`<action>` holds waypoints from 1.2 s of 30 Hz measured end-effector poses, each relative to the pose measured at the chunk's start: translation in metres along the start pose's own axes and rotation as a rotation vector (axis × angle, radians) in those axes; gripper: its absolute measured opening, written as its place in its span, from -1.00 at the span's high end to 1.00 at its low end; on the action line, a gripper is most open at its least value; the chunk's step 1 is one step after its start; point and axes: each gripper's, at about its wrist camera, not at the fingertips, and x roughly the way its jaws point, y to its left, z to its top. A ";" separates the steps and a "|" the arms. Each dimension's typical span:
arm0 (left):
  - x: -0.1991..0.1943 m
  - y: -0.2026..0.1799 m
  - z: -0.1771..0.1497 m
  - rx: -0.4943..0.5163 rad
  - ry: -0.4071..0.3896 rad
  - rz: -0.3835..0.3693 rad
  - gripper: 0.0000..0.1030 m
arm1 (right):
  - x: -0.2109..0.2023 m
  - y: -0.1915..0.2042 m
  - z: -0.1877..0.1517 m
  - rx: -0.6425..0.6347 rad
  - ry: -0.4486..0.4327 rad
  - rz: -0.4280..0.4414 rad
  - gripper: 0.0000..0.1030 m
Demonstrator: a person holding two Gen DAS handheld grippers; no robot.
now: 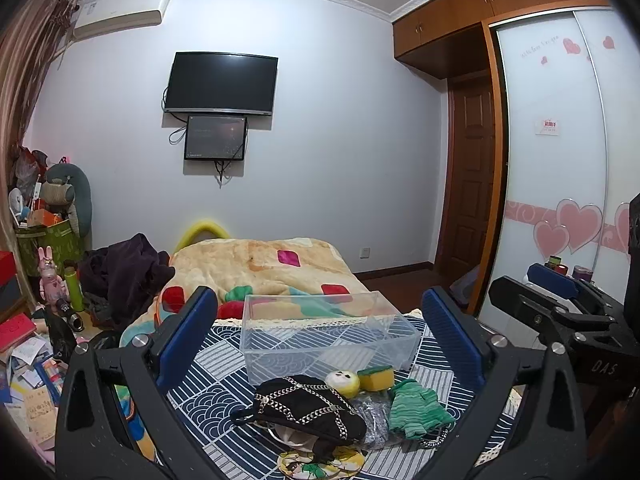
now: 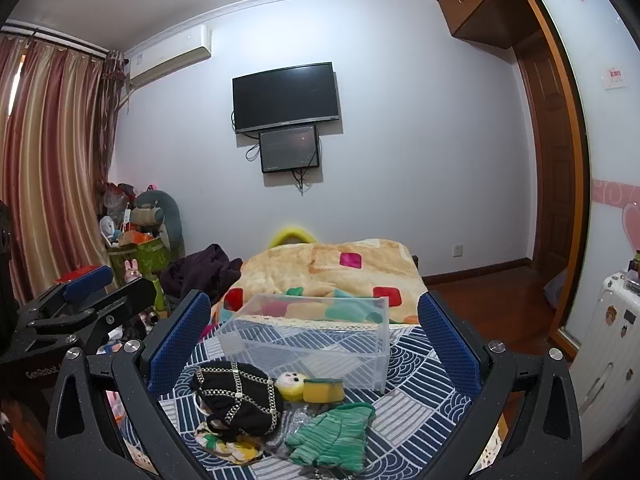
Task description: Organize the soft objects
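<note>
Ahead, both tongs hang spread wide and hold nothing: the left gripper [image 1: 320, 336] and the right gripper [image 2: 314, 338] each frame the same cluster on the patterned blue cloth [image 2: 420, 392]. Between the 2 blue pads [image 1: 186, 332] of the left one, farthest out, stands a clear plastic box [image 1: 328, 340]. Nearer lie a black chain-trimmed pouch [image 1: 308, 408], a small yellow plush [image 1: 342, 382], a yellow-green sponge [image 1: 376, 378] touching it, and a green striped knit piece [image 1: 416, 408] toward the right pad.
</note>
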 end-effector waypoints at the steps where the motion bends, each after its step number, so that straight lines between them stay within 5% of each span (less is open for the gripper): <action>1: 0.000 0.000 0.000 0.000 0.000 0.001 -1.00 | 0.000 0.000 -0.001 0.000 0.000 0.000 -1.00; 36: 0.007 0.000 -0.005 0.004 0.025 -0.011 -1.00 | 0.003 0.000 -0.002 -0.008 -0.003 -0.024 -1.00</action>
